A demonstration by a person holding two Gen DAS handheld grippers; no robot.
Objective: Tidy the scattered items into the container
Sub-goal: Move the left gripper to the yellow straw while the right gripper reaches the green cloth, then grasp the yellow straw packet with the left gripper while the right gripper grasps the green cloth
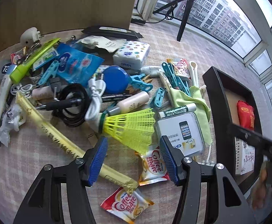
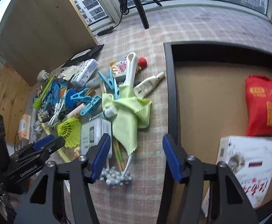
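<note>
The yellow shuttlecock lies on its side at the near edge of the clutter, its long axis running across the left wrist view: the white cork end with its green band points left toward the white cable, and the mesh skirt flares right, its rim just beside the phone box. The left claw hovers over it with its blue pads spread wide and nothing between them (the skirt's lower edge sits in the gap, touching neither pad). Beneath the claw lie a long yellow sachet, angled from upper left to lower right, and two Coffee mate packets. The container, a black-walled tray with a brown floor, stands to the right of the pile with its left wall running away from the camera; a red pouch and a white box lie along its right side, leaving the left part of the floor bare. The right claw is also wide open and holds nothing, straddling the tray's near left wall. A strip of checked table lies between the green cloth and the tray wall, with a white tube pointing its cap toward the tray.
</note>
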